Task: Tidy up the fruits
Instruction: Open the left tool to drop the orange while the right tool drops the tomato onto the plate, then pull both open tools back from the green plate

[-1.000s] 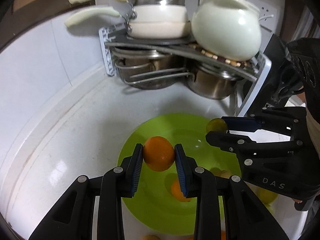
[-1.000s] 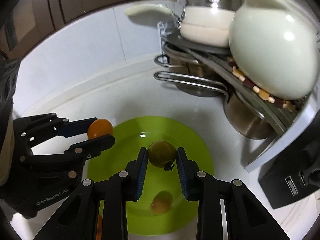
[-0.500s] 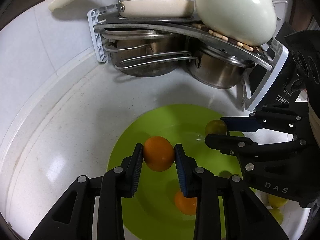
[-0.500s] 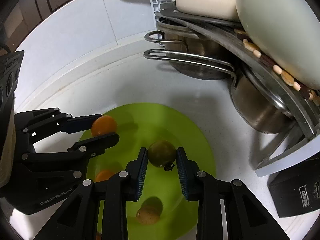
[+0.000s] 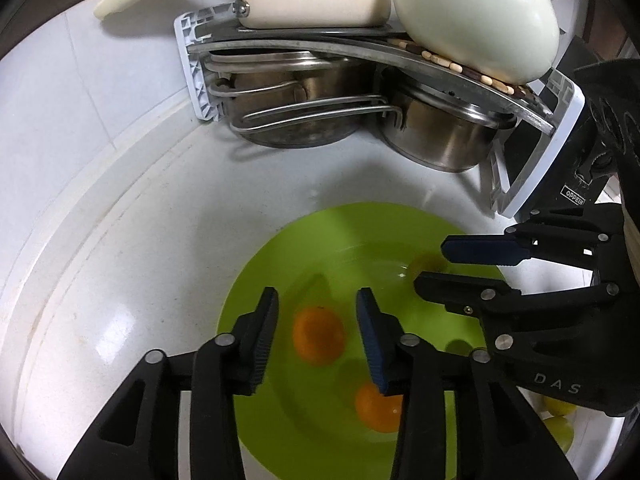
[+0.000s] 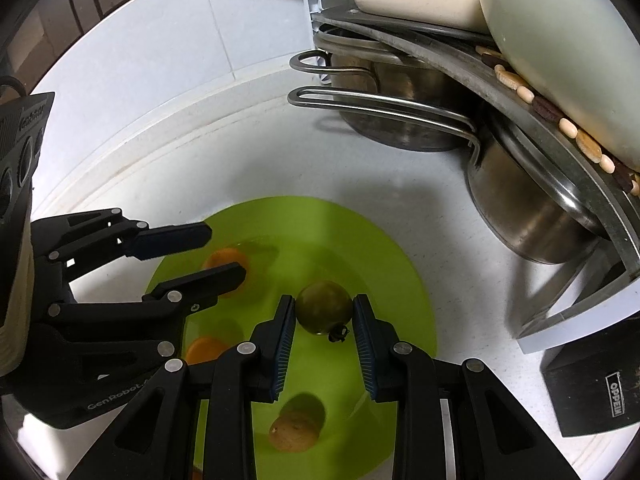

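A lime-green plate [image 5: 280, 432] [image 6: 384, 256] lies on the white counter. My left gripper [image 5: 318, 330] is open above it, and an orange [image 5: 319, 335] lies on the plate below and between its fingers. A second orange [image 5: 378, 408] lies nearer on the plate. My right gripper [image 6: 324, 322] is shut on a dark green fruit [image 6: 324, 306] just above the plate. A brownish fruit [image 6: 294, 432] lies on the plate below it. In the right wrist view the left gripper [image 6: 208, 252] stands at the left, over the two oranges [image 6: 224, 260].
A dish rack [image 5: 360, 48] at the back holds steel pots [image 5: 436, 136], a cream pan [image 5: 312, 4] and a white kettle [image 5: 476, 20]. A black box [image 6: 596, 388] stands to the right. Yellow-green fruits [image 5: 558, 420] lie on the counter right of the plate.
My left gripper has opened and let go of the orange, which now lies on the plate. Both grippers have moved lower over the plate. The right gripper still holds the green fruit.
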{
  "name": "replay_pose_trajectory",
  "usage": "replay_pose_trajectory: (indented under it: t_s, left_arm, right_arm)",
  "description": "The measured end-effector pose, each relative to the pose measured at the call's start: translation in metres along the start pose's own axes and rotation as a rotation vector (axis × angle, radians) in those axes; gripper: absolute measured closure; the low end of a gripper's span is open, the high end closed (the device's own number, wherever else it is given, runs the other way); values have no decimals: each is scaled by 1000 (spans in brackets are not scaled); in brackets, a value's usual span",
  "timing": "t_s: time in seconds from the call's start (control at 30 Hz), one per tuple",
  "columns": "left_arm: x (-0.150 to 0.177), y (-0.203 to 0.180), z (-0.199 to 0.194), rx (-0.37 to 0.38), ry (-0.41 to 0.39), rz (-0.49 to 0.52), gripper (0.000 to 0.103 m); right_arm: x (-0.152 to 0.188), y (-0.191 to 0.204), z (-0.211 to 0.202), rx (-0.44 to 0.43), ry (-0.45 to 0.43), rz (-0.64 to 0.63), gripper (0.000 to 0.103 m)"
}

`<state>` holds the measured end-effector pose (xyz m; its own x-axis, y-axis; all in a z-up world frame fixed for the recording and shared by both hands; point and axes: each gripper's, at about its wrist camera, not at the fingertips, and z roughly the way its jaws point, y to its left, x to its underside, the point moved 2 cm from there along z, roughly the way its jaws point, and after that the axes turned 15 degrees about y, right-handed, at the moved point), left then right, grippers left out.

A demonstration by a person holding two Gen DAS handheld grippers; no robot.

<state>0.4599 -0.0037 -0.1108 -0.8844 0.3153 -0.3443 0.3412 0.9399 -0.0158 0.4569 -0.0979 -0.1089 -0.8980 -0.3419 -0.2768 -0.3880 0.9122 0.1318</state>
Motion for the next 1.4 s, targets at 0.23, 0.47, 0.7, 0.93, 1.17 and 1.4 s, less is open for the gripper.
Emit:
replay_pose_trajectory:
  t_s: [0.23,0.47,0.7,0.93,1.17,1.4]
  left_arm:
    - [9,0,-24,-22,-34,-8,52]
    - [27,-7,-69,-67,-125,-2,37]
    - [51,-14,-113,-70,-216,-9,30]
    - [76,-19,-146,-72,-267,-29,24]
    - [105,-29,-165,-63,-294,-18,23]
    - [131,-33,-171,-70,-304,-6,23]
  right_arm:
    - [6,0,-15,12,-33,12,69]
    - [21,8,-48,4,-109,20,64]
    - [45,19,-91,31,-207,12,58]
    - [71,43,-127,73,-292,-26,55]
    - [97,65,-145,79,-346,-63,51]
    - [115,79,-145,67,-333,-95,50]
